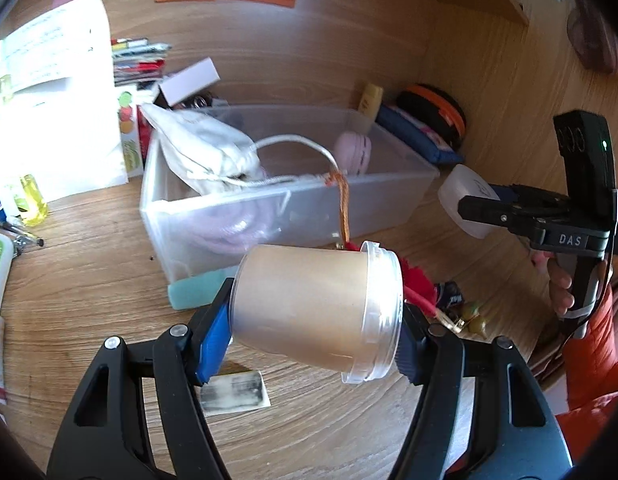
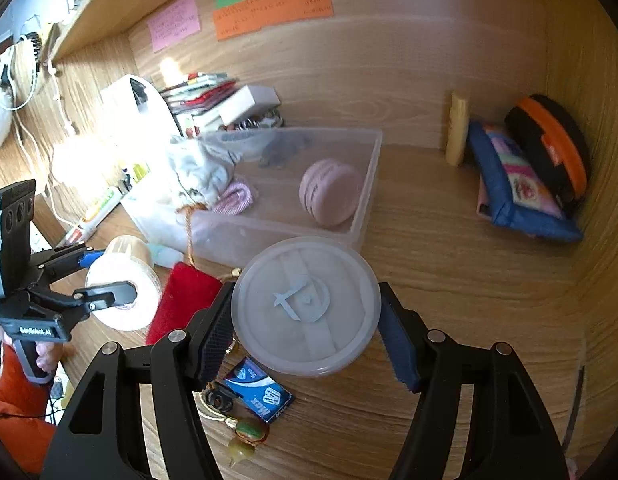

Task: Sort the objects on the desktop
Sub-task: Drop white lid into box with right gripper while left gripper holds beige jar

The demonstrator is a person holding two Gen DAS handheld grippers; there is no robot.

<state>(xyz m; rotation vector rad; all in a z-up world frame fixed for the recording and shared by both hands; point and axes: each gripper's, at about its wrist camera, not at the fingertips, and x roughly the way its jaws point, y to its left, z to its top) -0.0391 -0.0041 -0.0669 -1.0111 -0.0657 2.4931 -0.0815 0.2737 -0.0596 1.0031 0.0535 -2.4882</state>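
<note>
Left claw [image 1: 313, 340] grips one jar [image 1: 309, 308]; right claw [image 2: 305, 344] grips one lid [image 2: 305, 304]; one bin [image 2: 361, 216].

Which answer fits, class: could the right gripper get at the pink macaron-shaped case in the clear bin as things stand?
Probably not yet: the right gripper is shut on the lid. The bin is open-topped and the pink case lies uncovered, so the path looks free.

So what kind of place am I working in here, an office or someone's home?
Most likely a home study desk: a wooden desk set in a wooden alcove, coloured sticky notes on the back panel, a stack of books, and a clear storage bin of personal odds and ends.
</note>
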